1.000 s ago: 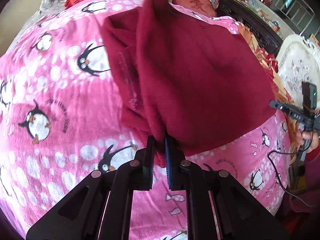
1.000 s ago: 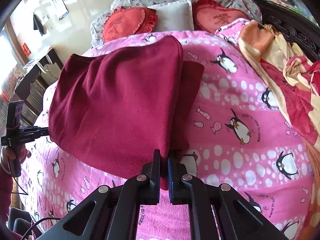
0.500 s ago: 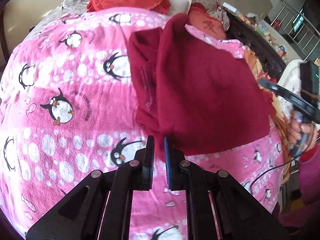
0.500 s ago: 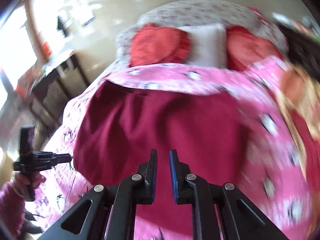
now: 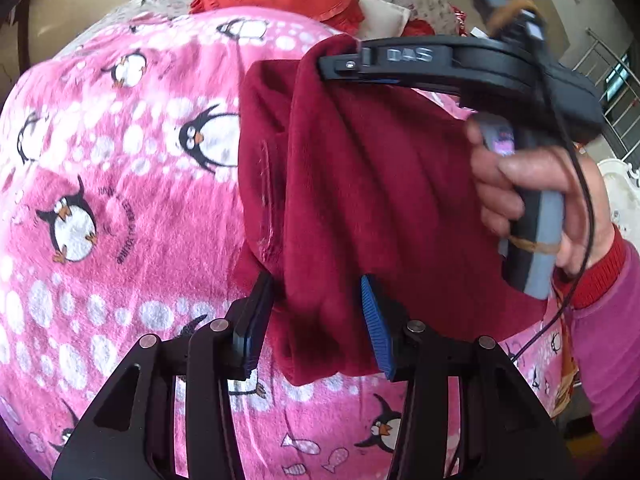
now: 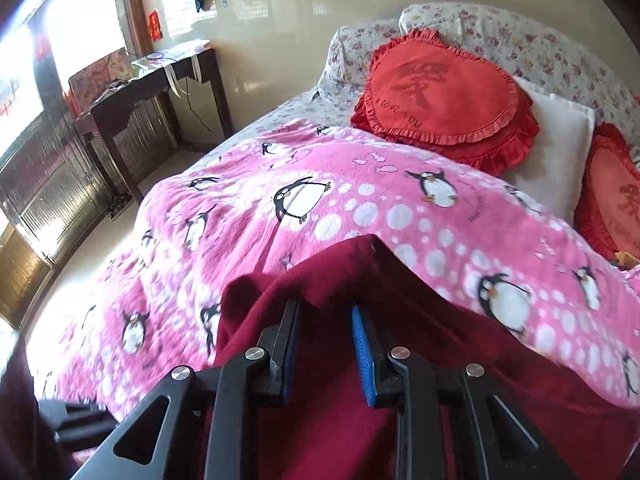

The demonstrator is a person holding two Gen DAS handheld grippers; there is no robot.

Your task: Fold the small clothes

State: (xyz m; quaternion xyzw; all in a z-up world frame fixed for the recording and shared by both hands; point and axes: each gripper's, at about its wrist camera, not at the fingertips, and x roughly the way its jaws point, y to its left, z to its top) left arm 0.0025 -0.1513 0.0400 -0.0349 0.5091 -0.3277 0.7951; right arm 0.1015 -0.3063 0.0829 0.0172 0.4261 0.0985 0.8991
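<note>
A dark red fleece garment lies folded on the pink penguin blanket. My left gripper is open, its jaws wide on either side of the garment's near corner. The right gripper's body reaches across above the garment's far edge, held by a hand. In the right wrist view my right gripper is open, its fingers resting on the red garment at its far edge, with the blanket beyond.
Two red heart-shaped cushions and a white pillow lie at the head of the bed. A dark wooden side table stands by the wall at left. A white chair stands to the right of the bed.
Both grippers have opened and let go of the garment. The right gripper swung over to the garment's far edge, folding it across; the left stayed at the near corner.
</note>
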